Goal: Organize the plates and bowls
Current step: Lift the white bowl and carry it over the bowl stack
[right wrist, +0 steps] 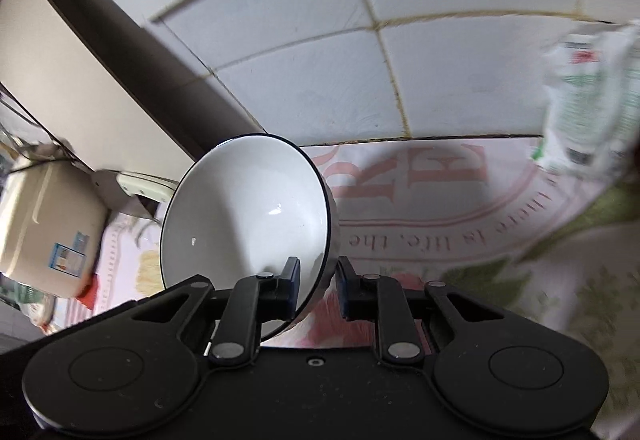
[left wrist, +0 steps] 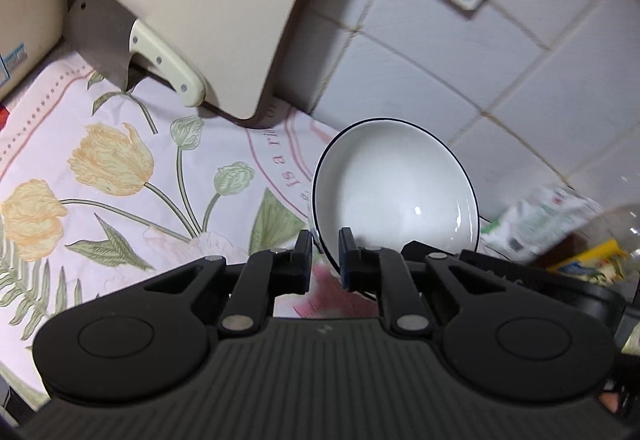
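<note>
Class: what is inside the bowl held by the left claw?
The bowl looks empty: bare white inside with glints of light. The claw grips its near rim, hiding a small patch there.

free: floral cloth point(left wrist: 120, 168) | blocked: cutting board point(left wrist: 208, 0), cleaver point(left wrist: 108, 36), tiled wall point(left wrist: 460, 80)

Blurred packet point(right wrist: 592, 96) at frame edge, its print unreadable
</note>
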Demonstrator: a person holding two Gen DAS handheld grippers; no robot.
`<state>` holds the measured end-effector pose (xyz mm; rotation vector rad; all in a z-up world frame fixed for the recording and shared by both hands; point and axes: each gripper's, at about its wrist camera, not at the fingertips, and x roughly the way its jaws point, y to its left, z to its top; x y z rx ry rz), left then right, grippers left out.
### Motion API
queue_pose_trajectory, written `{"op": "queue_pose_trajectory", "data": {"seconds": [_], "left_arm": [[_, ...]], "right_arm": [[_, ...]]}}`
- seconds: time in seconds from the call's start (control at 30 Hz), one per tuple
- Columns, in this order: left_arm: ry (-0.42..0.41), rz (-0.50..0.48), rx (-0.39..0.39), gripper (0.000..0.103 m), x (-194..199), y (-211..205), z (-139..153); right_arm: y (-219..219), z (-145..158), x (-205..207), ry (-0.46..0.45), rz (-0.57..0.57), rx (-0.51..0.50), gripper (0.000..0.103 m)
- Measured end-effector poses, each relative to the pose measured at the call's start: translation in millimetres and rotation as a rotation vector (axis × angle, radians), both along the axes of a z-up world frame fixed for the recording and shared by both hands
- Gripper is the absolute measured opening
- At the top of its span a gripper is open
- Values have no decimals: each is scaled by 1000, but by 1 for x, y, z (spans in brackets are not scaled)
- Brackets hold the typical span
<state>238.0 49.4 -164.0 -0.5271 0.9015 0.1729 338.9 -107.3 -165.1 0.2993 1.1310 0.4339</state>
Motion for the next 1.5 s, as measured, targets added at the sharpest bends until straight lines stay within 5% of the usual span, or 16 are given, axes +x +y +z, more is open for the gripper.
{"op": "queue_pose_trajectory", "data": {"seconds": [0.13,0.87,1.5], "left_arm": [[-2,-31,52,11,-20,-16,18],[-63,-231,73,12,-124,-124,86],[-42,-436,8,12,-170,-210,76]], "right_arm": [[-23,19,-20,7,-19,52,22],[-141,98,-151,-86,-112,85,23],[-224,106,-246,-126,-271,-34,24]]}}
